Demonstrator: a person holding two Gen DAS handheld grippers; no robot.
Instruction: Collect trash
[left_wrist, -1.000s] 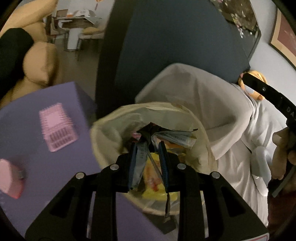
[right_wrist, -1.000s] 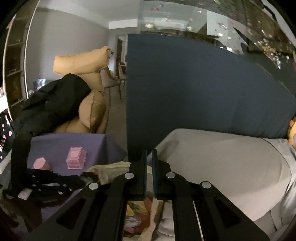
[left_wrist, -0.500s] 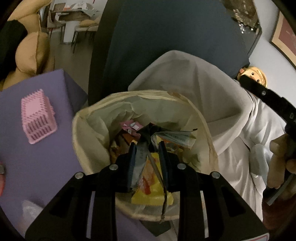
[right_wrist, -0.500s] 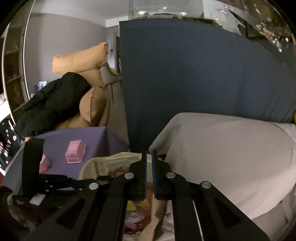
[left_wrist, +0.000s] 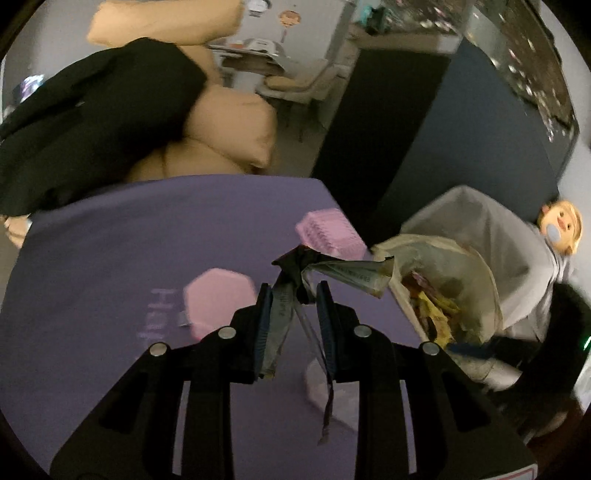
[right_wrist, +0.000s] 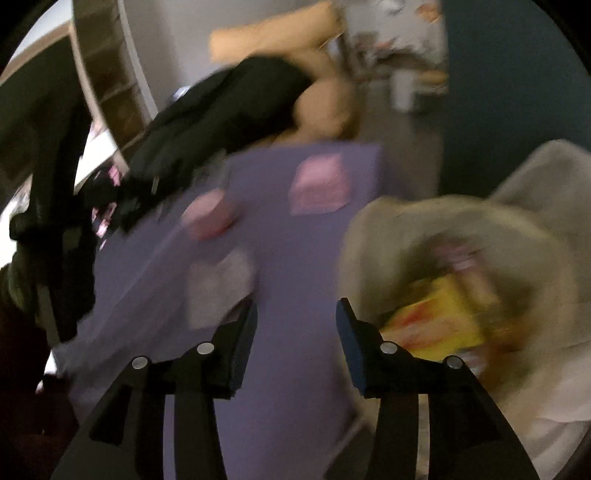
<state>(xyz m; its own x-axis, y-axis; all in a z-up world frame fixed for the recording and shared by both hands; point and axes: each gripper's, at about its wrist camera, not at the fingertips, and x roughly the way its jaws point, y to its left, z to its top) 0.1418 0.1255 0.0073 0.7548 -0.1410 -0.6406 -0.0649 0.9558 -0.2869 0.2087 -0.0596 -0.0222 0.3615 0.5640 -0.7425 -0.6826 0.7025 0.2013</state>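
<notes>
**Left tool carrying wrappers, trash bag to its right; right tool opening over the desk**

The left tool (left_wrist: 293, 295) is clamped on a bunch of crumpled wrappers (left_wrist: 332, 271), whose long axis runs from between the pads up and out to the right, ending in a folded paper tail. The load hangs over the purple desk (left_wrist: 110, 258), not over the bag. The trash bag (left_wrist: 461, 266), open-mouthed and already holding yellow and pink packets, lies to the right of this tool and slightly ahead; the wrappers' free end points toward its near rim without reaching it.

The right tool (right_wrist: 295, 314) has its jaws opening, and nothing lies between them; the view is blurred. Below and left of its left finger sits a pale crumpled scrap (right_wrist: 218, 291) on the desk, likely the next piece to gather. The bag's mouth sits just right of this tool.

Judged from this layout, the left hand must travel rightward to bring the wrappers above the bag's opening before release; the right hand is nearer the scrap.
</notes>
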